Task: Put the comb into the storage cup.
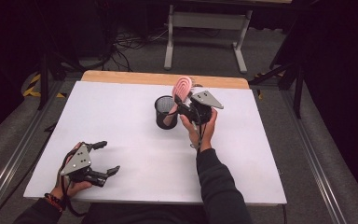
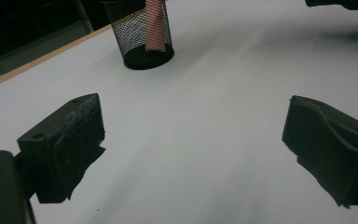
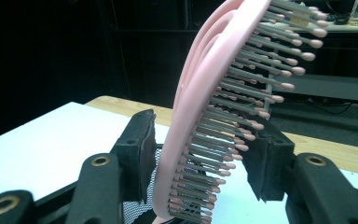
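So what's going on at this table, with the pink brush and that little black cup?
A person sits at a white table with a hand-held gripper in each hand. The right hand-held gripper has a pink hairbrush between its jaws, the handle end down inside a black mesh cup. The left hand-held gripper rests near the table's front edge, jaws open and empty.

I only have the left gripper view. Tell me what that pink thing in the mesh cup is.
Observer: A pink hairbrush. Its handle is in the mesh cup and its bristled head sticks out above the rim.
Operator: Report the right claw.
Observer: The right claw has a jaw on each side of the brush head. Bristle tips meet one pad; whether the other presses, I cannot tell.
Operator: Give me the tilt.
Observer: In the high view the head leans out past the rim, toward the right hand.
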`<action>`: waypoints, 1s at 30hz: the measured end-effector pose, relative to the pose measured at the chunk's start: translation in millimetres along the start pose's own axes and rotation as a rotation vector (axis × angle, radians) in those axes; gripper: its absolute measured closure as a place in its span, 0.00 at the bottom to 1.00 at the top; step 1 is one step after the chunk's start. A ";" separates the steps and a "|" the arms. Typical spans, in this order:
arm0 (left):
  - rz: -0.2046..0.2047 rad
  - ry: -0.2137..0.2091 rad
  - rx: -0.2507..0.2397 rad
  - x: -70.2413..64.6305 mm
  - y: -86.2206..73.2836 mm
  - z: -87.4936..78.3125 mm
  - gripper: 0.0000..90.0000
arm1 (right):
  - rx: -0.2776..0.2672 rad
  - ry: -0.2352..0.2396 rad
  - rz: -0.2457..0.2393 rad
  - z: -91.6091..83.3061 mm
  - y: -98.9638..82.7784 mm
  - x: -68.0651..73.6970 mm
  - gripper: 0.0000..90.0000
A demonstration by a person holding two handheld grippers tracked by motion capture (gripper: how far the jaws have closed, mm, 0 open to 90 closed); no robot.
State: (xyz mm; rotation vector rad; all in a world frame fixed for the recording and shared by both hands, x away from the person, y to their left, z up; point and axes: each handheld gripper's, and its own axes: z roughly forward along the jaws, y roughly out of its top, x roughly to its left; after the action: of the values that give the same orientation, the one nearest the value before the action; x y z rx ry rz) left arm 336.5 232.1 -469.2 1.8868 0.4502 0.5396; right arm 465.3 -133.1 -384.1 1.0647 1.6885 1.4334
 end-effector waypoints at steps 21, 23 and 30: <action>-0.004 -0.001 -0.006 -0.3 0.9 -0.7 0.07 | 0.009 -0.006 -0.035 -5.2 3.6 -0.3 0.45; -0.005 -0.001 -0.008 -0.6 0.8 -0.6 0.07 | 0.016 -0.006 -0.034 -5.5 3.1 -0.9 0.45; -0.006 -0.004 -0.009 -0.2 0.8 -0.7 0.07 | 0.025 0.002 -0.041 -5.4 1.5 -1.4 0.44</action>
State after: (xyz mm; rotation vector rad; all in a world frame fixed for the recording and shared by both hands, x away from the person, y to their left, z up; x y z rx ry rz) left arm 336.0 232.2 -468.2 1.8773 0.4500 0.5323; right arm 461.4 -136.6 -381.6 1.0361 1.7243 1.3917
